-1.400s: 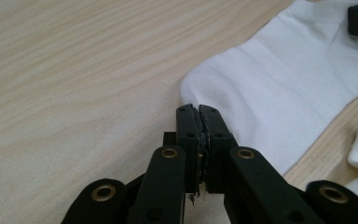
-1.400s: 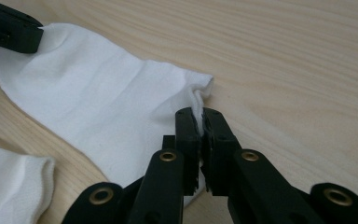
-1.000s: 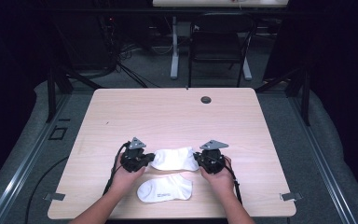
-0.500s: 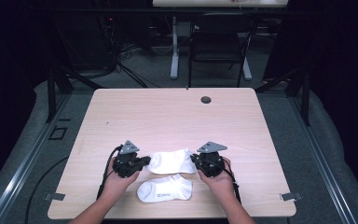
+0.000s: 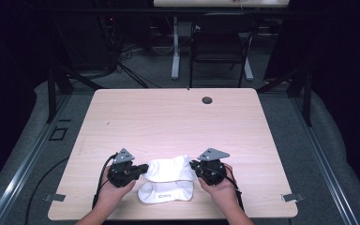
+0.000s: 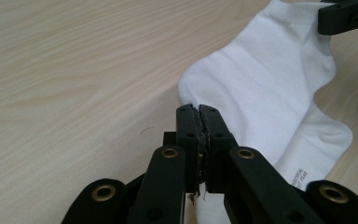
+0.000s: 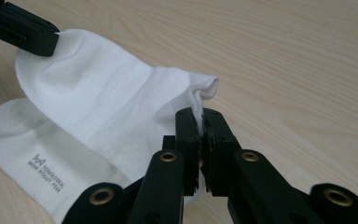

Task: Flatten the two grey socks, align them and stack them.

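Observation:
My two grippers hold a white sock (image 5: 168,168) stretched between them, just above the table (image 5: 168,122). The left gripper (image 5: 143,168) is shut on one end of it, and in the left gripper view its jaws (image 6: 198,112) pinch the sock's edge (image 6: 261,79). At the other end the right gripper (image 5: 193,165) is shut too, its jaws (image 7: 199,116) clamping a bunched fold of the sock (image 7: 107,88). A second white sock (image 5: 165,192) with small printed lettering (image 7: 28,154) lies flat near the front edge, partly under the held one.
A dark round grommet (image 5: 207,100) sits near the table's far edge. Behind the table stand a black chair (image 5: 220,42) and a white desk leg (image 5: 175,47) on grey floor. Bare wood stretches across the middle and far part of the table.
Both grippers have drawn back toward the front edge and a little to the left, carrying the sock. It now overlaps the lying sock more.

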`<action>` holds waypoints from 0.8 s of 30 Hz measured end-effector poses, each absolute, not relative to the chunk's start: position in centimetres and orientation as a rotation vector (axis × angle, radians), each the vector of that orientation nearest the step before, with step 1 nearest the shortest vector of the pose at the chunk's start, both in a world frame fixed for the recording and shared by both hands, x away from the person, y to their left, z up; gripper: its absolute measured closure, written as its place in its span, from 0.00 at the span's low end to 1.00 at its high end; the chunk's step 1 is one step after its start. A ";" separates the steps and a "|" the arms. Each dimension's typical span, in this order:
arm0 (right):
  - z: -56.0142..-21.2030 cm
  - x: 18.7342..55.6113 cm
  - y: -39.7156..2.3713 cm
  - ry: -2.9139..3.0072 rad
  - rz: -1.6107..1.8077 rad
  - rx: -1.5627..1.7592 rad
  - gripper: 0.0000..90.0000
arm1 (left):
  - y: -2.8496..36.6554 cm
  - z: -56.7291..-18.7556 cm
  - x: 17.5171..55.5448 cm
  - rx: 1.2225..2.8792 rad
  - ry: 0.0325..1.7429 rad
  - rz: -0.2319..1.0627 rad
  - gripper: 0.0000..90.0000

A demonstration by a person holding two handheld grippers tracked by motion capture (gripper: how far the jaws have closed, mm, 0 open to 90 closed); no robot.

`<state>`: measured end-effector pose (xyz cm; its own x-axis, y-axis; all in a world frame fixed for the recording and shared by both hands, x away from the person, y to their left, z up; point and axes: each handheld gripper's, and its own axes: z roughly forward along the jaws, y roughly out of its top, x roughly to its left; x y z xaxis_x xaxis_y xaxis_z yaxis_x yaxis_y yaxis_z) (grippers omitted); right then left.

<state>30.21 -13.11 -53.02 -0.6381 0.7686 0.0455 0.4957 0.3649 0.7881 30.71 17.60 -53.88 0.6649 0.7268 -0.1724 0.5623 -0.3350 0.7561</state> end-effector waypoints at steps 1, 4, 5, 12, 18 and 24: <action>-53.0 30.0 -13.1 2.299 1.163 1.109 0.96 | 17.6 -53.9 30.6 2.034 0.996 0.247 0.98; -53.0 29.6 -13.0 2.310 1.169 1.104 0.96 | 17.7 -53.9 30.2 2.033 0.994 0.250 0.98; -53.0 29.5 -13.0 2.310 1.168 1.101 0.96 | 17.8 -53.8 30.1 2.034 0.994 0.248 0.98; -53.0 28.7 -13.0 2.325 1.172 1.096 0.96 | 18.2 -53.6 29.1 2.035 0.988 0.247 0.98; -53.0 28.1 -12.8 2.338 1.179 1.090 0.96 | 18.5 -53.5 28.4 2.037 0.980 0.246 0.98; -53.0 27.6 -12.6 2.351 1.184 1.081 0.96 | 18.7 -53.6 27.7 2.034 0.983 0.242 0.98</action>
<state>27.60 -12.59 -52.99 -0.6741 0.7355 0.0685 0.4928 0.3787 0.7834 27.72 18.67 -53.56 0.6734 0.7185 -0.1740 0.5559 -0.3370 0.7599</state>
